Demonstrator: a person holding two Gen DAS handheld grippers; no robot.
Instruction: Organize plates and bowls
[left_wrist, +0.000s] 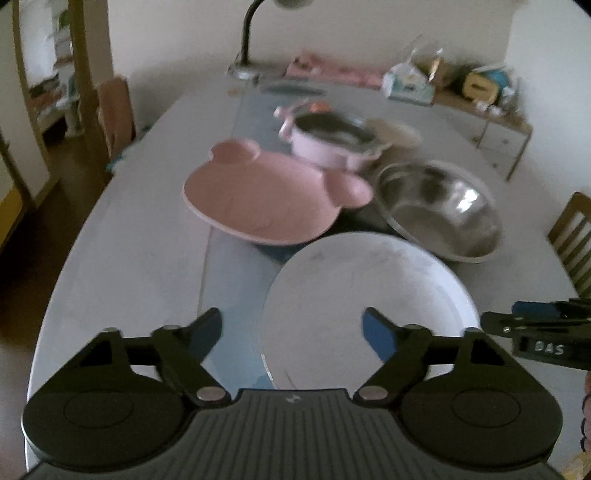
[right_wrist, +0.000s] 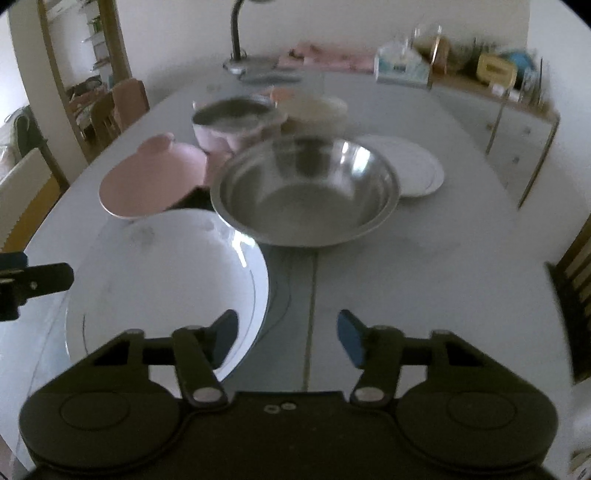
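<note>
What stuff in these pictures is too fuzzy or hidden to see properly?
- Pink pot, left wrist view: motion blur hides its contents.
- Beige bowl, right wrist view: blurred, its base behind the steel bowl.
- Shelf clutter, right wrist view: too small and blurred.
- Big white plate, left wrist view: near rim hidden by the left gripper.

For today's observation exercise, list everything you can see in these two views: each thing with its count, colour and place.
table: one, pale grey, under everything
white plate: one, nearest, left of centre
second white plate: one, behind the steel bowl, to its right
steel bowl: one, silver, centre
pink eared plate: one, left of the bowl
pink pot: one, dark inside, behind the pink plate
beige bowl: one, beside the pot
lamp: one, dark neck, far end
chairs: wooden, around the table
sideboard clutter: several items, too blurred to name
left gripper: black, blue pads, open
right gripper: same, open
</note>
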